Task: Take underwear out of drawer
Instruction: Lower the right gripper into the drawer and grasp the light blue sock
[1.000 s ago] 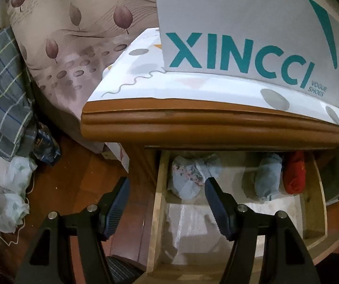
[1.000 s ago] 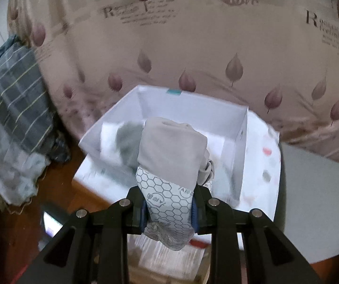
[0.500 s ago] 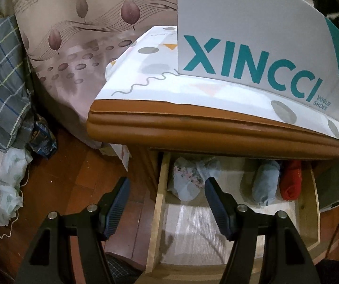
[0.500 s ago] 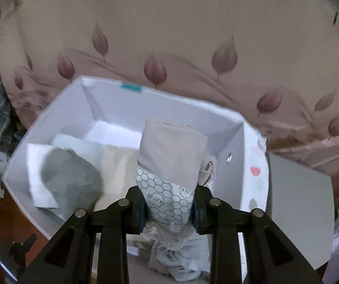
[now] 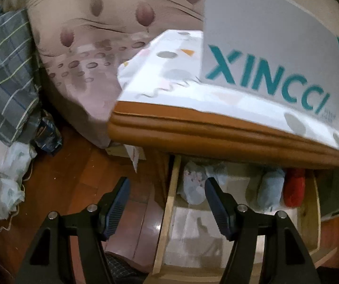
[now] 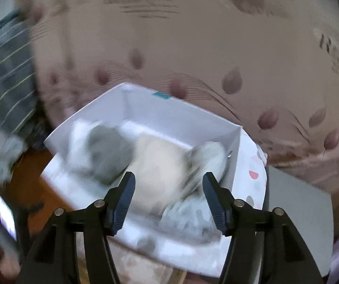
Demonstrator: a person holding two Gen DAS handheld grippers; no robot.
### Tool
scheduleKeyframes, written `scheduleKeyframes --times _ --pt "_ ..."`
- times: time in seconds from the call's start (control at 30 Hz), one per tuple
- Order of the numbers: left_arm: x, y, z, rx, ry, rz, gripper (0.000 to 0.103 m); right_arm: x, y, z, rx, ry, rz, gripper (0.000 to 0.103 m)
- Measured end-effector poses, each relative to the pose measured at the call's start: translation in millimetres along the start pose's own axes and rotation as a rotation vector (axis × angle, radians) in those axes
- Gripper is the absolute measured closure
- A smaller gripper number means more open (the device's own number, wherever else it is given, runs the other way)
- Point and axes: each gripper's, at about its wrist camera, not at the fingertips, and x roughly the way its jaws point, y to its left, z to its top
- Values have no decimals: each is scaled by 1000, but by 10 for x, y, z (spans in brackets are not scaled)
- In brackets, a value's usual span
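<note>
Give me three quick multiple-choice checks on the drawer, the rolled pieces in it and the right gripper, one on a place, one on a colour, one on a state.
1. Where does the white shoe box stand?
A. on top of the nightstand, above the open drawer
B. inside the drawer
C. on the floor

2. What colour is the rolled piece furthest right in the drawer?
A. black
B. red
C. yellow

3. What state is the right gripper in?
A. shut on a beige garment
B. shut with nothing in it
C. open, holding nothing, over the box

Answers:
1 A: the box with teal lettering sits on the patterned cloth over the wooden top.
2 B: a red roll lies beside the light blue roll.
3 C: its fingers stand wide apart with nothing between them, above blurred garments in the box.
</note>
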Motion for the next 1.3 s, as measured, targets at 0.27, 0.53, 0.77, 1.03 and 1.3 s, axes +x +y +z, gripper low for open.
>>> scheduleKeyframes --times 0.27,0.53,0.77,1.03,1.3 --pt "-58 235 56 -80 -17 16 36 288 650 -1111 -229 219 59 42" --pt "-52 463 84 -152 -4 23 36 1049 1197 -1735 -727 350 11 51" --pt "29 634 88 -219 38 15 36 1606 1558 -2139 -1204 442 -9 51" --pt "94 668 69 -232 79 -9 36 2161 1688 -2379 -1437 560 -38 40" --pt "126 639 65 -220 100 -32 36 2536 1792 -2569 -1529 622 -115 28"
